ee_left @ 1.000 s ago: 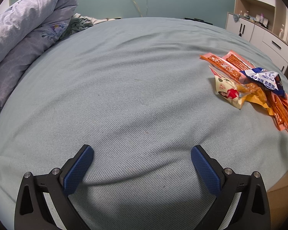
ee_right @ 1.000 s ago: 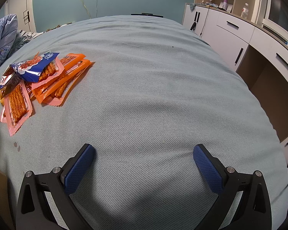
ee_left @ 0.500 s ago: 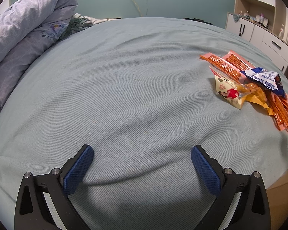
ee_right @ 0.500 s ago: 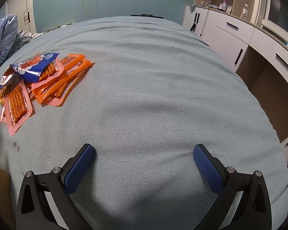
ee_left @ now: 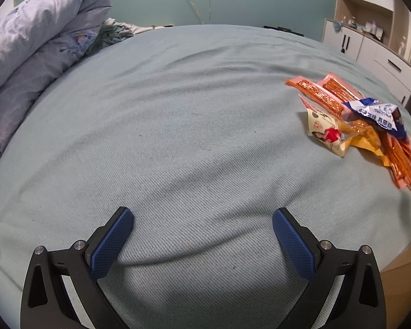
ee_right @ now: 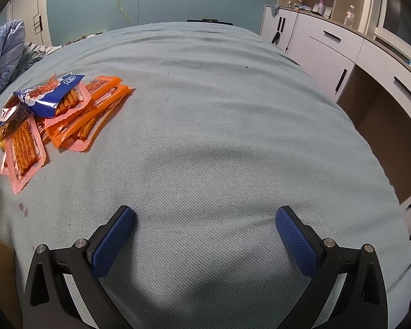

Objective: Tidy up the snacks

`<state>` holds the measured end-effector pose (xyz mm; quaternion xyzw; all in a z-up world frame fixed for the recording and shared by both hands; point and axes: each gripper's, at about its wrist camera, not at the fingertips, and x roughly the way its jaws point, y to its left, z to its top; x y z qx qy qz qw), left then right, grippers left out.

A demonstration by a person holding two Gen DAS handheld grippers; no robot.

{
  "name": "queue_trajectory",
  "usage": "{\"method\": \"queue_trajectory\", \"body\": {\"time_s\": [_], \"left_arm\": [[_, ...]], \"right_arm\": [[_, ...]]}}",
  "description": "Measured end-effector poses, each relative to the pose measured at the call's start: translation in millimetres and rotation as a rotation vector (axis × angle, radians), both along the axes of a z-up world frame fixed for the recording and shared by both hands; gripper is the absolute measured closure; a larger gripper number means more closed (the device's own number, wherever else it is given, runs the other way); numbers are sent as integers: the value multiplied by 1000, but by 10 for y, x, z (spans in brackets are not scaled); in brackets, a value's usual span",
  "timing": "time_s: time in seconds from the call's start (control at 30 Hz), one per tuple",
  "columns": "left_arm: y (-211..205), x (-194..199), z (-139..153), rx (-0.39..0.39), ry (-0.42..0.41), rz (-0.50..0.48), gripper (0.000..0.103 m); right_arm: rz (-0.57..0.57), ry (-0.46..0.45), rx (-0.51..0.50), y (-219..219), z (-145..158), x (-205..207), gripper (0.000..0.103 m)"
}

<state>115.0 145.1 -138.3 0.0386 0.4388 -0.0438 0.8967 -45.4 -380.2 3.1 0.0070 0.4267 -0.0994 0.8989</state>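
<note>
Overlapping snack packets [ee_right: 54, 115] hiding lower ones, bed [ee_right: 219, 137].

Loads of open room here. The bed [ee_left: 178, 126] is bare blue-green sheet straight ahead of the left gripper [ee_left: 202, 219], fingers spread wide, nothing between them. Only clutter on it is the snack pile [ee_left: 367, 126], sitting toward the bed's right edge in the left view, well apart from the fingers. Bunched duvet [ee_left: 38, 52] blocks the bed's far left side. Same deal for the right gripper [ee_right: 205, 219]: clear sheet ahead, pile [ee_right: 54, 112] off to the left. White cabinets [ee_right: 342, 63] wall off the bed's right side.
</note>
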Motion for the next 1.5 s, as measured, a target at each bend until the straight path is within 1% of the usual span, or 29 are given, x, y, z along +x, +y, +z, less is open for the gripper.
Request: {"method": "queue_trajectory", "body": {"time_s": [0.1,0.23,0.33,0.43,0.47,0.53,0.6,0.63,0.7,0.73,0.77,0.83,0.87,0.93,0.97,1.03,1.07,1.13,1.2,1.27,1.33,1.4,1.5], "left_arm": [[-30,4,-3,22,2,1,0],[-56,8,-7,41,-3,2,0],[-63,30,-2,43,8,2,0],[-53,121,54,35,79,11,0],[-61,148,72,36,104,13,0],[-87,189,101,21,153,5,0],[-183,216,175,0,202,-38,0],[-234,210,232,10,194,-52,0],[-373,116,482,82,79,-56,0],[-446,43,642,112,5,-53,0],[-500,-22,781,122,-53,-47,0],[-579,-154,1045,102,-141,-27,0],[-612,-247,1196,64,-186,-16,0],[-672,-426,1415,15,-250,-5,0],[-712,-558,1532,7,-299,-3,0],[-800,-742,1672,22,-363,-7,0],[-842,-816,1727,45,-378,-16,0],[-1011,-940,1789,88,-363,-66,0],[-1135,-998,1824,108,-352,-118,0],[-1301,-1163,1851,146,-362,-166,0],[-1415,-1234,1841,165,-344,-199,0],[-1508,-1276,1808,171,-314,-239,0],[-1636,-1315,1734,205,-288,-291,0]], "right_arm": [[0,0,4,-6,-1,-6,0],[0,11,-24,42,-9,19,0],[28,35,1,-2,13,70,0],[94,122,-21,5,70,198,0],[100,172,-8,0,89,249,0],[80,262,72,-21,134,310,0],[72,307,105,11,217,328,0],[78,311,98,57,298,324,0],[103,277,37,183,528,275,0],[122,233,4,260,682,222,0],[134,193,-8,314,789,173,0],[161,102,0,427,1026,41,0],[166,64,14,476,1126,-34,0],[152,1,43,555,1283,-173,0],[134,-36,56,589,1357,-254,0],[92,-105,83,647,1448,-445,0],[79,-137,95,685,1476,-535,0],[69,-186,87,787,1475,-723,0],[62,-233,20,892,1520,-869,0],[31,-279,-48,983,1552,-986,0],[22,-298,-53,1062,1542,-1071,0],[51,-263,-17,1123,1485,-1100,0],[171,-143,91,1193,1380,-1012,0]]}}
